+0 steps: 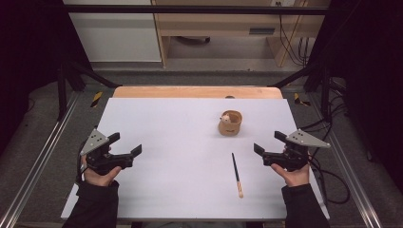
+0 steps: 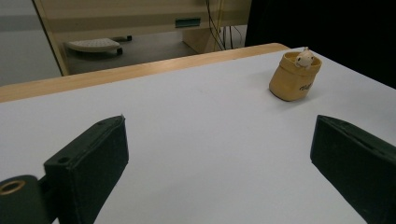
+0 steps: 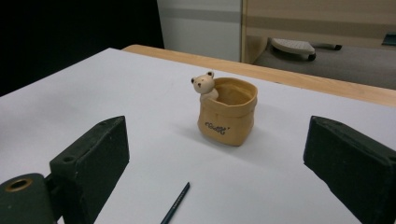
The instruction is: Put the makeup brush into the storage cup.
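My left gripper [image 1: 127, 144]: I hold it over the near left part of the table. Its jaws stand wide apart. Nothing is between them.
My right gripper [image 1: 267, 144]: I hold it over the near right part of the table. Its jaws stand wide apart too, with nothing between them.
My left hand [image 1: 99, 175]: it is wrapped around the left gripper, close to the near edge.
My right hand [image 1: 295, 174]: it is wrapped around the right gripper, close to the near edge.
Table [image 1: 161, 123]: it has a white top. A wooden strip runs along the far edge.
Cup [image 1: 230, 123]: a small tan cup shaped like a sack. It stands upright, right of the middle and toward the far side. A little bear [image 3: 203, 85] peeks over its rim. Dark writing is on its side.
Pencil [image 1: 236, 173]: it is thin and dark with a light end. It lies flat on the table, nearer to me than the cup. It is between my two grippers, closer to the right one. It touches neither gripper.
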